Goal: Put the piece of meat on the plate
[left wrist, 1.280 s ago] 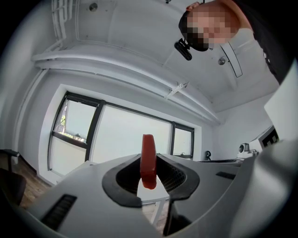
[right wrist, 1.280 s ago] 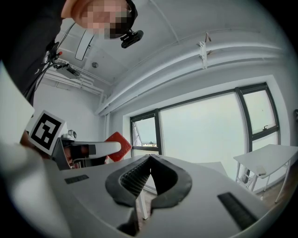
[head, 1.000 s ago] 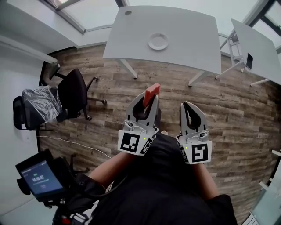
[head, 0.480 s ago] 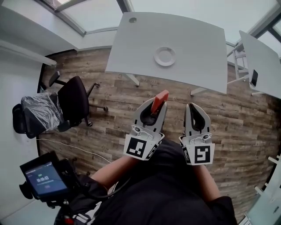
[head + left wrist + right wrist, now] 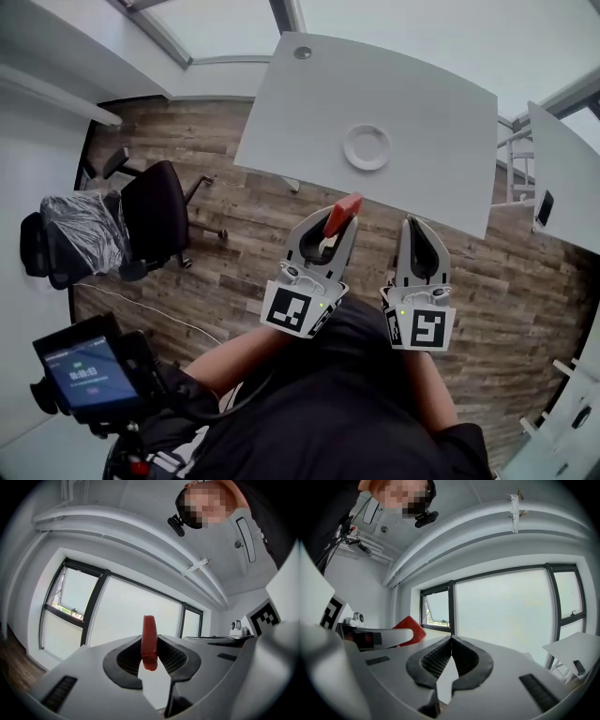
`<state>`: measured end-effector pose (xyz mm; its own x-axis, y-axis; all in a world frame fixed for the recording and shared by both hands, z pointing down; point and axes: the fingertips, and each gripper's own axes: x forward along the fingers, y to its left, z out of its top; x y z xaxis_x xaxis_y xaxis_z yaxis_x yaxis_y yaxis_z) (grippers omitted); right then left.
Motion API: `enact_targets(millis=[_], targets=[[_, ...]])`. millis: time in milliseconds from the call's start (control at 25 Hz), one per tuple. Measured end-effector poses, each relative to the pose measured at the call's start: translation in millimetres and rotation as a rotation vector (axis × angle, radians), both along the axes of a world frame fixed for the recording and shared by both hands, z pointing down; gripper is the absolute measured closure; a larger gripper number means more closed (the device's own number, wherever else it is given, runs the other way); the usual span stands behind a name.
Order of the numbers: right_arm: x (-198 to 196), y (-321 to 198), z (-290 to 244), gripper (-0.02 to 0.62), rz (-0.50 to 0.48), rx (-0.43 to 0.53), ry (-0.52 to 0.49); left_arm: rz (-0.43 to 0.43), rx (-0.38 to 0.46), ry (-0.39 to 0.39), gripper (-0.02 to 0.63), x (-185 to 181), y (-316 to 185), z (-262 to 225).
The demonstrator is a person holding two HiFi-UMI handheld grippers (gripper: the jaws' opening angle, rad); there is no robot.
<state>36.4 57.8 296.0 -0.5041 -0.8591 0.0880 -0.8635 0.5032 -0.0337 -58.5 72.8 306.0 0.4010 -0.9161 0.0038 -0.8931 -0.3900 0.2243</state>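
The red piece of meat (image 5: 342,215) stands clamped between the tips of my left gripper (image 5: 339,220), held over the wooden floor just short of the grey table's (image 5: 309,103) near edge. In the left gripper view the meat (image 5: 149,642) sits edge-on between the black pads. A white round plate (image 5: 367,147) lies on the table, ahead and slightly right of the meat. My right gripper (image 5: 416,226) hangs beside the left one, shut with nothing in it; in its own view the tips (image 5: 450,639) meet and the meat (image 5: 410,627) shows at the left.
A black office chair (image 5: 155,202) and a plastic-wrapped chair (image 5: 75,234) stand on the floor at the left. A second grey table (image 5: 567,178) with a dark phone (image 5: 545,207) is at the right. A handheld device with a screen (image 5: 80,373) sits at the lower left.
Both grippers have travelled forward toward the table, the meat still in the left one. The table and plate now sit closer in the head view.
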Motion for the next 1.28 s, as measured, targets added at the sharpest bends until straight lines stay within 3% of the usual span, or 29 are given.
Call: enact_targets(millis=[360, 520, 680, 1280], targets=[[-41.7, -89.8, 12.3, 0.591, 0.003, 0.003, 0.003, -0.012, 0.001, 0.000, 0.511, -45.5, -85.0, 12.1], [-39.9, -82.7, 0.4, 0.591, 0.024, 0.031, -0.001, -0.002, -0.002, 0.024, 0.511, -48.8, -87.0, 5.6], [-41.6, -79.8, 4.8, 0.591, 0.002, 0.000, 0.005, -0.035, -0.013, 0.022, 0.511, -54.8, -89.3, 8.4], [-13.8, -131.0, 9.1, 0.591, -0.050, -0.006, 0.041, -0.088, -0.050, 0.020, 0.511, -26.6, -128.7, 28.4]])
